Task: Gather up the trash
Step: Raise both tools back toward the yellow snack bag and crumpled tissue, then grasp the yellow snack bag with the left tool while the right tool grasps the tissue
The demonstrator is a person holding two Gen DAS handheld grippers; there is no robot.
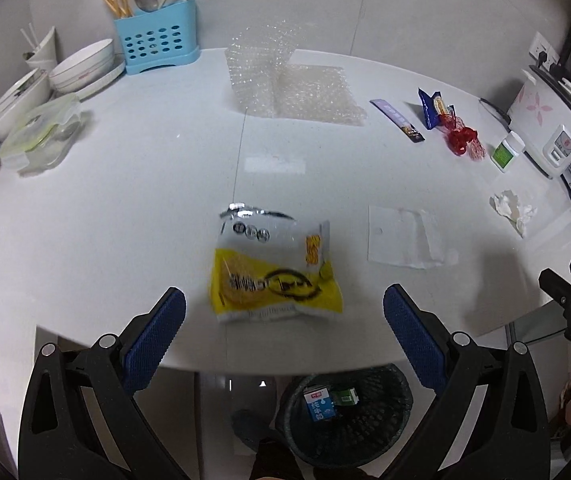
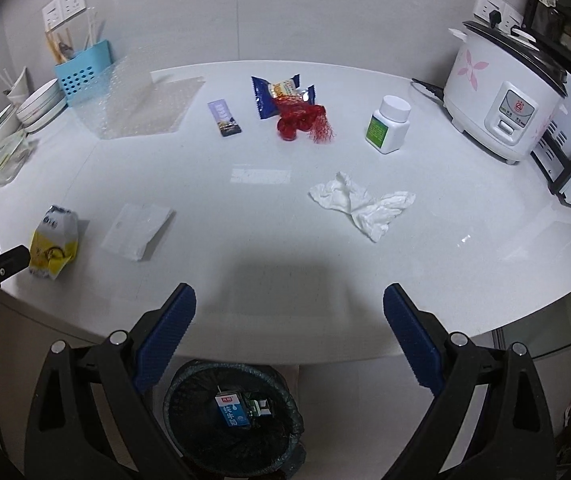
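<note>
Your left gripper [image 1: 284, 312] hangs at the lower centre of the left wrist view with its jaws wide apart and nothing between them. It is lined up on the yellow and white snack bag [image 1: 275, 270], which lies crumpled near the front edge of the desk [image 1: 125, 200]. That alignment suggests the bag is your next pick. The bag sits just ahead of the fingertips, not yet between them.

Your right gripper [image 2: 289, 308] also has its jaws spread and empty, low in the right wrist view. It faces a bare stretch of the desk, with the crumpled tissue [image 2: 361, 202] further in, right of centre.

The bin [image 2: 233, 416] stands on the floor below the desk edge, at the bottom of both views, so anything you lift near the edge has only a short way to drop. Two small cartons [image 2: 241, 410] already lie in it.

Other trash is still on the desk:
- a flat clear plastic sleeve [image 2: 137, 230] beside the snack bag
- a dark sachet [image 2: 224, 118]
- a blue wrapper [image 2: 275, 94] touching a red net bag [image 2: 305, 122], upper centre
- bubble wrap [image 2: 141, 104], propped partly upright at the upper left

The pill bottle [image 2: 387, 124], rice cooker [image 2: 501, 96] and dishes [image 1: 81, 64] sit along the edges, probably there to stay.
</note>
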